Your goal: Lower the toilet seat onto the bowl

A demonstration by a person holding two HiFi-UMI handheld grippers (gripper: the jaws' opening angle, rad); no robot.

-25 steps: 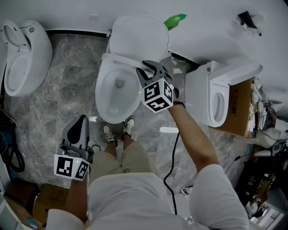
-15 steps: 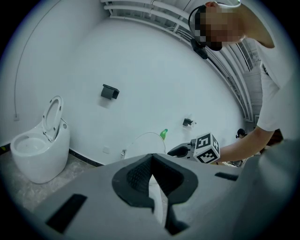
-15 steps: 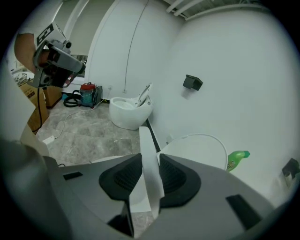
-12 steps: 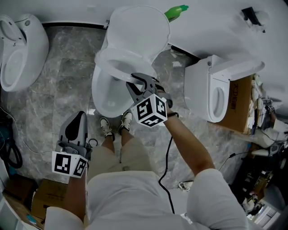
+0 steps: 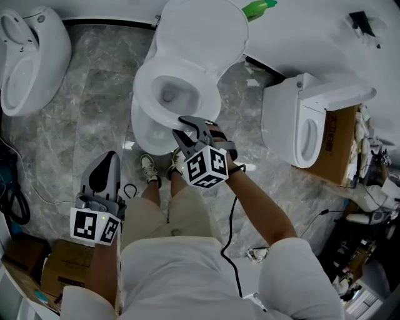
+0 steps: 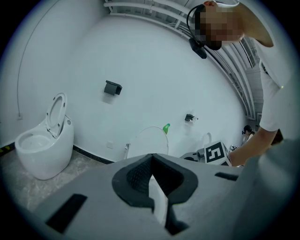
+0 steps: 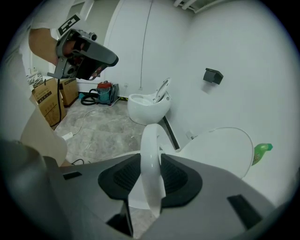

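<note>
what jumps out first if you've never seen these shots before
At the centre of the head view, the white toilet seat of the middle toilet has its front edge between the right gripper's opening jaws. Next come two more white toilets on the grey marble floor, one far left and one at the right, and a green spray bottle behind the raised lid.
</note>
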